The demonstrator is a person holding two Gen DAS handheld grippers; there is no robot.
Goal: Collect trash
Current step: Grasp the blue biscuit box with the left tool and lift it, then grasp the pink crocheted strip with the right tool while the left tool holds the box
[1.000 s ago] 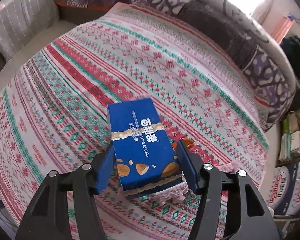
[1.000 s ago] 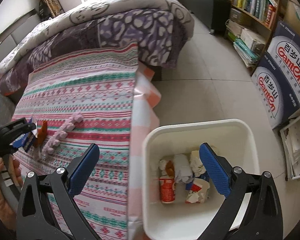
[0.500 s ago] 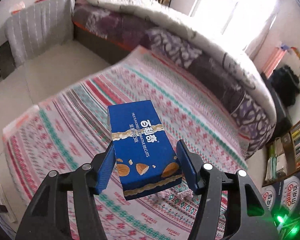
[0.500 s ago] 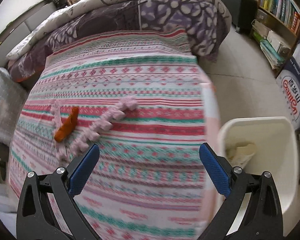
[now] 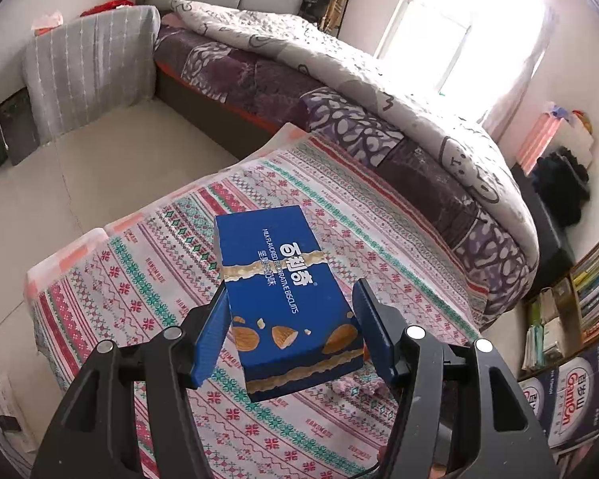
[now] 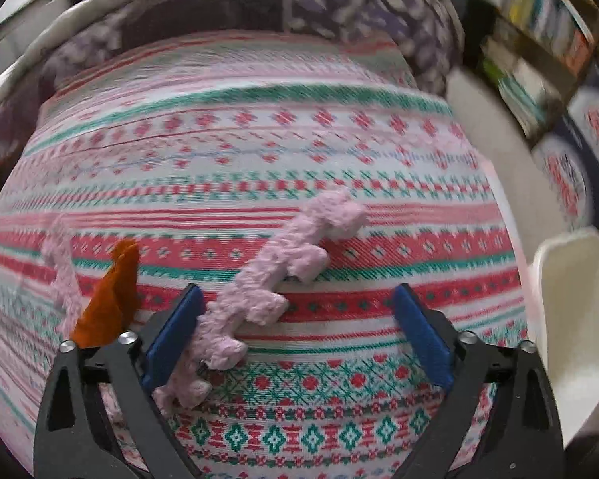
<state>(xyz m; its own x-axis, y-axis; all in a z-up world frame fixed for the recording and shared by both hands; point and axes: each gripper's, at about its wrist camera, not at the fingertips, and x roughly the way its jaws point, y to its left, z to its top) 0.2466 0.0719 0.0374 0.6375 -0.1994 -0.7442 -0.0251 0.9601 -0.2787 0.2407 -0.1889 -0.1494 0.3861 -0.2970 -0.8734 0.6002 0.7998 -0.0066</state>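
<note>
Left wrist view has the left gripper (image 5: 289,319) clamped on a blue biscuit box (image 5: 285,295), jaws about half apart with both pads against its sides, lifted clear above the patterned cloth (image 5: 171,279). Over on the right wrist view, the right gripper (image 6: 295,331) is low over a pink fuzzy strip (image 6: 267,291), jaws wide but closing, nothing gripped. The strip lies diagonally and hugs the left finger (image 6: 171,335), so the risk is plain: the jaws may meet beside it, or pinch the cloth along with it. An orange scrap (image 6: 108,295) sits just left, outside the jaws, easily knocked. The box projects far ahead of the pads and could pivot and slip. The white bin (image 6: 571,319) shows only its rim at the right edge; its contents are hidden.
</note>
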